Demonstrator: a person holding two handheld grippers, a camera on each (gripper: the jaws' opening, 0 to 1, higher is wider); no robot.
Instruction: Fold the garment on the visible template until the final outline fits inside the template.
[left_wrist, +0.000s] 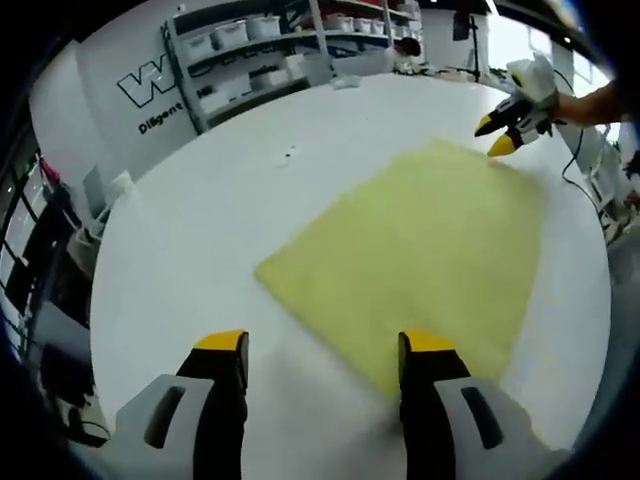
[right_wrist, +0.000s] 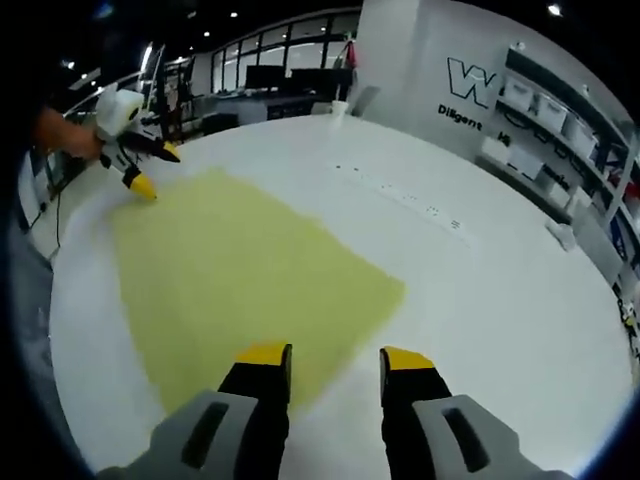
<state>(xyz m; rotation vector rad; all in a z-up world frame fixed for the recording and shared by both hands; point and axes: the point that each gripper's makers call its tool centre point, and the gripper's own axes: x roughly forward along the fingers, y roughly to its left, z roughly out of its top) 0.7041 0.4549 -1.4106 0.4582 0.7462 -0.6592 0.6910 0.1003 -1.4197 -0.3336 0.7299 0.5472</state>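
A flat pale-yellow garment (left_wrist: 420, 250) lies spread on the white table (left_wrist: 200, 230). In the left gripper view my left gripper (left_wrist: 325, 345) hovers open over its near corner, with nothing between the jaws. A person's hand holds my right gripper (left_wrist: 493, 138) at the far corner, yellow tips apart. In the right gripper view the same yellow garment (right_wrist: 230, 280) stretches away to the left. My right gripper (right_wrist: 335, 355) is open above its near edge, and my left gripper (right_wrist: 158, 172) stands open at the far corner. No separate template outline is discernible.
Shelves with white bins (left_wrist: 270, 40) stand beyond the table's far edge, beside a wall with lettering (right_wrist: 470, 90). Small dark marks (right_wrist: 400, 195) dot the white table (right_wrist: 500, 300). A cable (left_wrist: 575, 165) hangs off the table edge near the hand.
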